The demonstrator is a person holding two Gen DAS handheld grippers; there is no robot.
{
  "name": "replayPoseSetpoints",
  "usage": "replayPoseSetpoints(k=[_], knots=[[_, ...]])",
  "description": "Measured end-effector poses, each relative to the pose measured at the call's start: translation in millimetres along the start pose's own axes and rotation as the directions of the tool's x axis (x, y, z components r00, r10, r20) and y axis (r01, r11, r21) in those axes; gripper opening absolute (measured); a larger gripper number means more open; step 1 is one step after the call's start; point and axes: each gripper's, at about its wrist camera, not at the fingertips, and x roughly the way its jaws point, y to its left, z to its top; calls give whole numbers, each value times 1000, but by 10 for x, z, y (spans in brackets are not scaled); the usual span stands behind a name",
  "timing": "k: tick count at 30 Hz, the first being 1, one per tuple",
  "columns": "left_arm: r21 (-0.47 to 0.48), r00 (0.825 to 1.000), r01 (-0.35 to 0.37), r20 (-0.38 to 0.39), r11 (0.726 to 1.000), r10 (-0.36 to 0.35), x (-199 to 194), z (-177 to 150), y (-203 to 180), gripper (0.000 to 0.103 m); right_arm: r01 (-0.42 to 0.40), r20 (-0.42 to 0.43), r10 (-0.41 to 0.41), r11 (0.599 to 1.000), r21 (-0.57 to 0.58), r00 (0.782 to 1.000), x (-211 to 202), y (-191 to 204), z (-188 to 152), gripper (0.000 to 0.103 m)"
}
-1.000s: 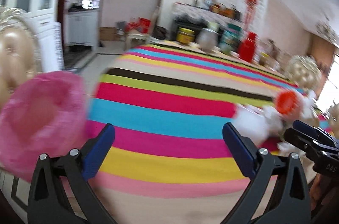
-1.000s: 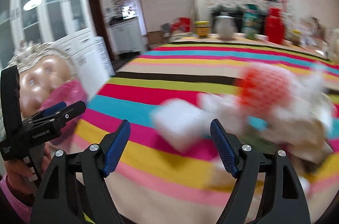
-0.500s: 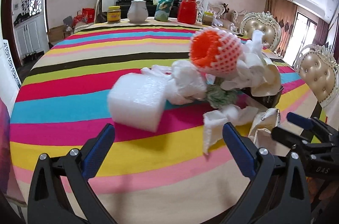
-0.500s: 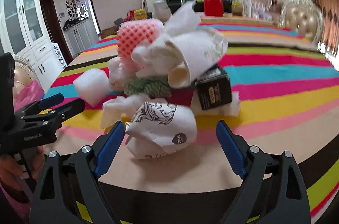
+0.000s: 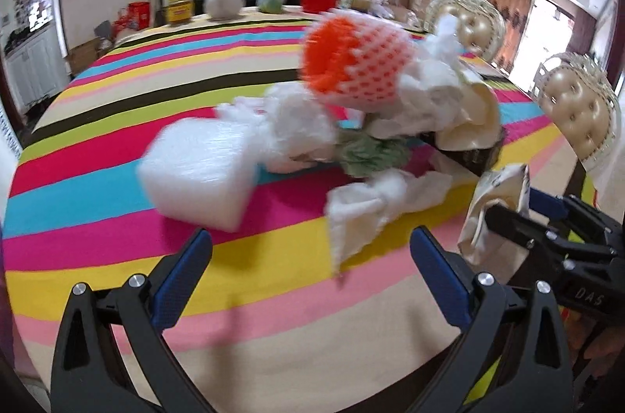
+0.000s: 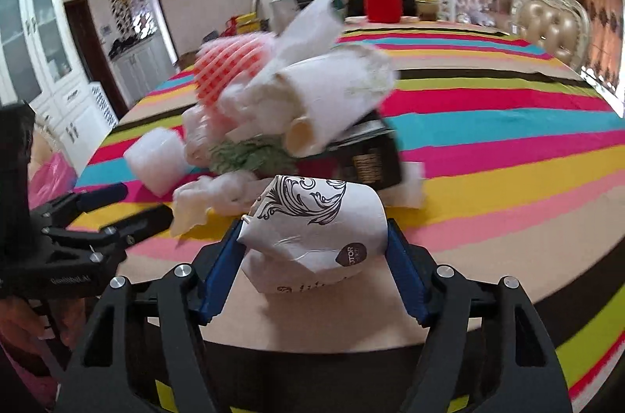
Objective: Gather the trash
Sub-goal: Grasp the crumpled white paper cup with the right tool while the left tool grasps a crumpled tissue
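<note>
The crumpled paper cup (image 6: pixel 312 229) is bracketed by the closing right gripper (image 6: pixel 312 249), apparently touched on both sides; the left gripper (image 5: pixel 310 280) is held apart, nearer than the foam block (image 5: pixel 199 175).

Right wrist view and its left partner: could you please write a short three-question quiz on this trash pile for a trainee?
1. True or false: the left hand-held gripper holds the white foam block.
2. What sits between the pads of the right hand-held gripper? A. printed paper cup B. red jug C. glass jar
3. Which item tops the trash pile?

Key:
1. False; its jaws stand open and empty.
2. A; the jaws have just been closing, with the cup between them.
3. The orange-and-white foam net.
</note>
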Motion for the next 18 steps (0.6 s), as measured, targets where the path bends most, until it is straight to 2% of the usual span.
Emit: replayPoseSetpoints(k=[3, 5, 8, 9, 10, 11, 12, 13, 18], knots=[[32, 999, 29, -22, 999, -29, 116, 64, -161, 97, 13, 25, -13, 1000, 24, 1000, -100, -124, 4, 67], [42, 998, 42, -44, 998, -41, 225, 113, -251, 92, 20, 34, -22, 999, 36, 999, -154, -191, -9, 67], [56, 994, 56, -94, 997, -51, 403, 170, -365, 78, 26, 39, -28, 998, 53, 999, -187, -267, -31, 67], [65, 993, 61, -109, 996, -54, 455, 173, -397, 70, 29, 39, -31, 998, 57, 999, -197, -294, -46, 67], [73, 991, 68, -121, 995, -58, 502, 175, -421, 50, 31, 39, -33, 998, 59, 999, -202, -313, -51, 67], [82, 989, 73, -134, 994, -62, 534, 159, -446, 41, 31, 41, -34, 997, 64, 999, -210, -340, -59, 67], [100, 991, 54, -126, 994, -41, 523, 151, -478, 24, 32, 43, -35, 997, 69, 998, -223, -371, -64, 67], [109, 992, 67, -118, 992, -54, 514, 163, -495, 19, 33, 43, -37, 997, 74, 998, -229, -387, -54, 67], [136, 993, 88, -95, 987, -76, 430, 127, -558, 17, 41, 57, -45, 996, 74, 997, -322, -434, -45, 67]])
